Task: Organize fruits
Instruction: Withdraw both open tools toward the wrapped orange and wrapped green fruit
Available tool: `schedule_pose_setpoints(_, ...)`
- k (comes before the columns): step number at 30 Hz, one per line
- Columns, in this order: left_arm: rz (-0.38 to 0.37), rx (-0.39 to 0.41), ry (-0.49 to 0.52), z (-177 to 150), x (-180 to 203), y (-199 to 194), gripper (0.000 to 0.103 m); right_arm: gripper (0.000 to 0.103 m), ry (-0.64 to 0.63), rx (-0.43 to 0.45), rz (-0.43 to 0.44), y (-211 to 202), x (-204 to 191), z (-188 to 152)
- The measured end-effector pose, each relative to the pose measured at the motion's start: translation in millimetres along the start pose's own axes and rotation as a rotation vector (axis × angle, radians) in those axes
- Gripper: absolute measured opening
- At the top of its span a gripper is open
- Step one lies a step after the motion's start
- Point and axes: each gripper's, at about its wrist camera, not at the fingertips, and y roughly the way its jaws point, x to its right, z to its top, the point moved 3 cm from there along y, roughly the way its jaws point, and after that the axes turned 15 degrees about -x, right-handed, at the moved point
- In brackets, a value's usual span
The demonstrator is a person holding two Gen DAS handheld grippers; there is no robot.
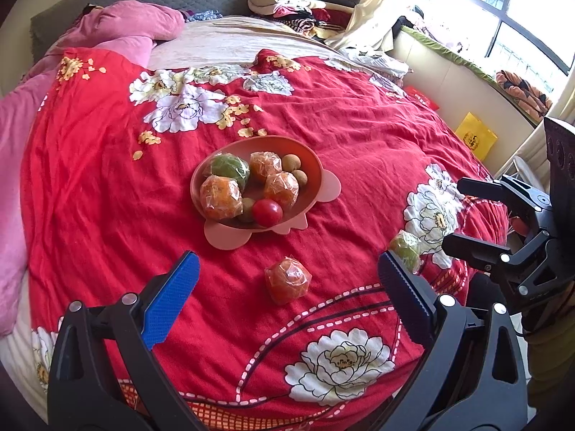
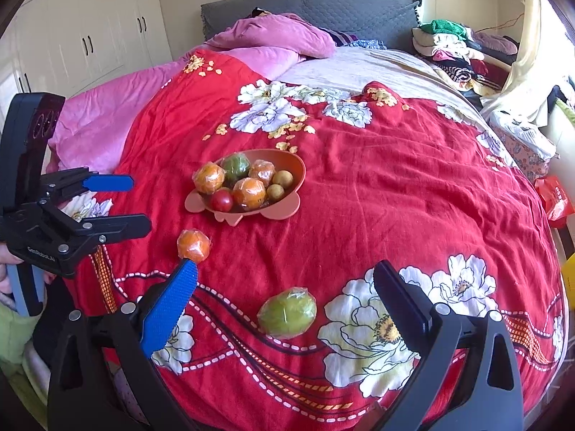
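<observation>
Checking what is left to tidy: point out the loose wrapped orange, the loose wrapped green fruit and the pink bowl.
loose wrapped orange (image 1: 287, 280), left wrist view, middle of its wrapped body.
loose wrapped green fruit (image 2: 287, 312), right wrist view, middle of its wrapped body.
pink bowl (image 1: 316, 168), left wrist view, bare inner wall on the right side.

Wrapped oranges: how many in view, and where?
4. Three in the pink bowl: front-left, back-centre, right of centre. One loose orange lies on the red bedspread ahead of the open left gripper. More could be hidden under the pile.
</observation>
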Motion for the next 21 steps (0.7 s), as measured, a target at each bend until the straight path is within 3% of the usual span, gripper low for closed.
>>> schedule_pose_setpoints(21, 0.006, -0.082, -0.005, -11, 0, 35, 0.093, 0.098, -0.04, -0.161, -0.07, 61, 8, -22)
